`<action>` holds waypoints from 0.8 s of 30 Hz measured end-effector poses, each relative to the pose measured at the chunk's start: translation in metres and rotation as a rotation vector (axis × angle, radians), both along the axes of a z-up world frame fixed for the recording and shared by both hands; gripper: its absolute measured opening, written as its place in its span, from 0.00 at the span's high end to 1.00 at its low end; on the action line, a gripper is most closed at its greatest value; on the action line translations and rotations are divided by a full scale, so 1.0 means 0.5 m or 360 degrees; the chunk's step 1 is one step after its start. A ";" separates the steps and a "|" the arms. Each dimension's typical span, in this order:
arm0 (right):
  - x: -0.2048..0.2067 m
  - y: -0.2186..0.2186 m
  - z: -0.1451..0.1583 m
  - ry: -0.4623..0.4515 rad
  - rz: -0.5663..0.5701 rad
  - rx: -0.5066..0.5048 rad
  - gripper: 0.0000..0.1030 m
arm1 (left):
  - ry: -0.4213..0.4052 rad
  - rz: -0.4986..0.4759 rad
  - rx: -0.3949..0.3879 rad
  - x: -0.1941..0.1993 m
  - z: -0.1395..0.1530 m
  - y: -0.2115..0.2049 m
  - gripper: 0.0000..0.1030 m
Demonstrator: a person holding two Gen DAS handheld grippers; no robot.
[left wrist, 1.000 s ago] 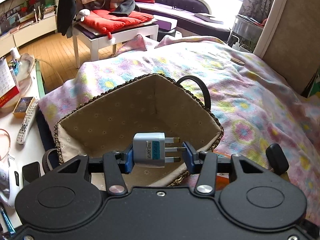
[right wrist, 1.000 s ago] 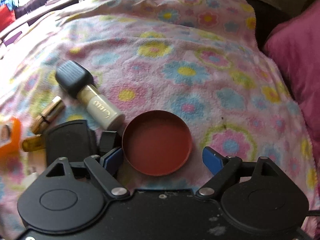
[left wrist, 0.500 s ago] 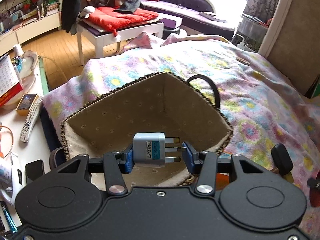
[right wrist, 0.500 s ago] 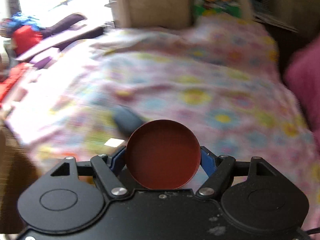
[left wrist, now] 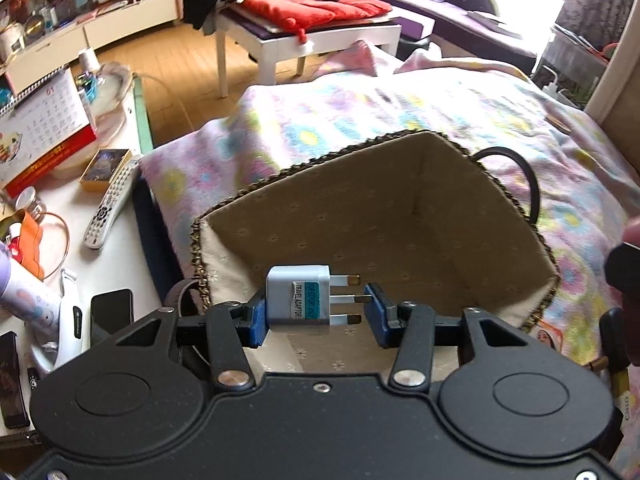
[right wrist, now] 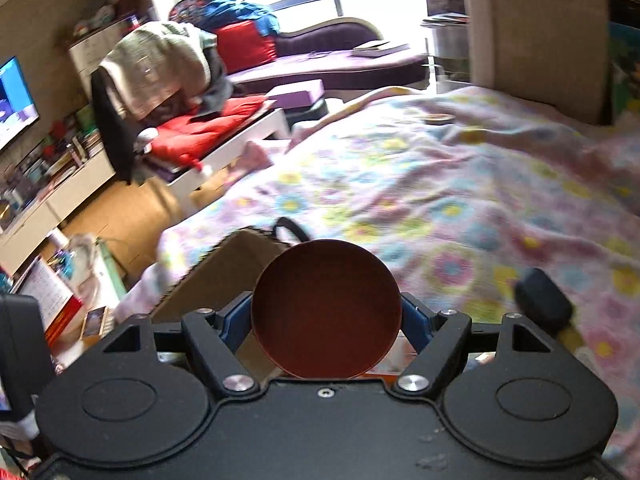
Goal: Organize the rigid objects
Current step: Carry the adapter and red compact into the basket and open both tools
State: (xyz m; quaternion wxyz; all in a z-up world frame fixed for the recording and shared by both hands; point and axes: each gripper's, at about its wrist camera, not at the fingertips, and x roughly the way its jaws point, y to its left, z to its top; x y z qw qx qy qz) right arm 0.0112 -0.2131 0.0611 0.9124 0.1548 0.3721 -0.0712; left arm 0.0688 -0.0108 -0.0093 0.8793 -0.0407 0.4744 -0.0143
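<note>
A bed under a flowered fleece blanket fills a cluttered living room with wooden floor, a white low table carrying red cushions and a purple sofa by the window. A fabric-lined woven basket sits on the blanket near the bed's edge. Only the left wrist view shows the white counter beside the bed with a remote control and desk calendar; only the right wrist view shows the television. The left hand-held gripper clamps a white travel adapter, prongs pointing right, above the basket's near side. The right hand-held gripper grips a round brown-red tin lid, pads on its rim, just beside the basket.
</note>
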 end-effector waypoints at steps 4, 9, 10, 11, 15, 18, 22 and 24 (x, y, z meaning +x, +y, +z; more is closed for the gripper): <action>0.028 0.035 -0.001 0.0031 0.0070 -0.0033 0.26 | 0.0026 0.0042 0.0040 0.008 -0.005 0.005 0.54; 0.052 0.063 -0.008 0.0047 0.0103 -0.0028 0.26 | 0.0073 0.0054 0.0026 0.018 -0.013 0.010 0.54; 0.058 0.069 -0.013 0.0052 0.0110 -0.0030 0.26 | 0.0078 0.0050 0.0029 0.020 -0.014 0.008 0.54; 0.061 0.073 -0.016 0.0057 0.0115 -0.0030 0.26 | 0.0082 0.0046 0.0030 0.022 -0.015 0.006 0.54; 0.061 0.072 -0.022 0.0071 0.0115 -0.0015 0.26 | 0.0094 0.0051 0.0036 0.028 -0.017 0.002 0.54; 0.063 0.068 -0.027 0.0071 0.0112 0.0006 0.26 | 0.0097 0.0058 0.0044 0.030 -0.018 0.002 0.48; 0.068 0.068 -0.035 0.0076 0.0089 0.0027 0.24 | 0.0072 0.0055 0.0065 0.026 -0.013 -0.002 0.40; 0.067 0.065 -0.036 0.0077 0.0079 0.0035 0.22 | 0.0075 0.0059 0.0070 0.027 -0.015 -0.002 0.40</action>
